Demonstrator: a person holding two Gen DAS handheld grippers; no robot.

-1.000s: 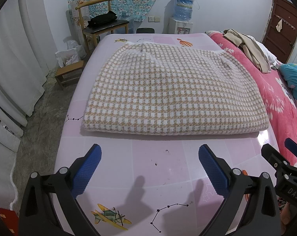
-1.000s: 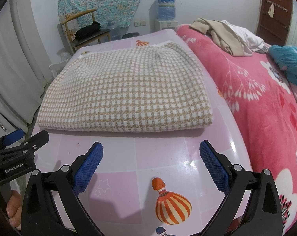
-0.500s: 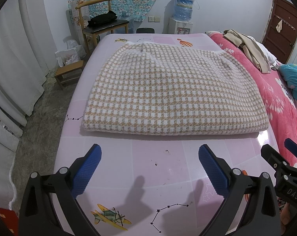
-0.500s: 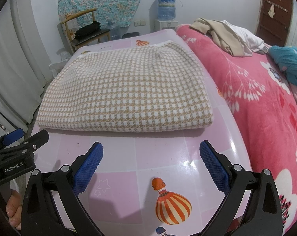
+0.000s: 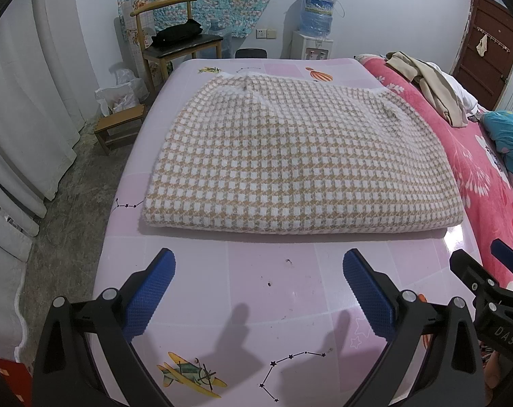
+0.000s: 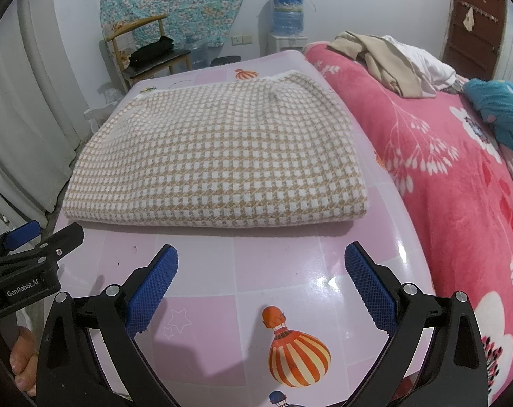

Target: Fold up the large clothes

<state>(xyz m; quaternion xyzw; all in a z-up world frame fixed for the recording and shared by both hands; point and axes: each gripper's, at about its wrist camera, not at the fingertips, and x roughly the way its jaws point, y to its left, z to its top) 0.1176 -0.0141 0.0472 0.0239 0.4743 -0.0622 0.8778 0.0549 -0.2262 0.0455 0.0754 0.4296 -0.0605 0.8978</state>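
1. Checked beige-and-white garment [image 5: 304,156] lying flat and already folded on the pink bench [image 5: 290,285], thick fold edge facing the tools, long axis running left to right.
2. Left tool [image 5: 258,291] wide apart, holding nothing, hovering short of the near fold edge, roughly opposite its left half.
3. Right tool [image 6: 260,286] likewise spread wide and empty, short of the same edge, opposite the right half, near the corner beside the pink floral blanket [image 6: 460,186].
4. Garment [image 6: 219,149] straight ahead of both tools, not touching either; neither clearly nearer.
5. Probably close to done; any further fold likely across the long axis, each tool taking its own near corner.
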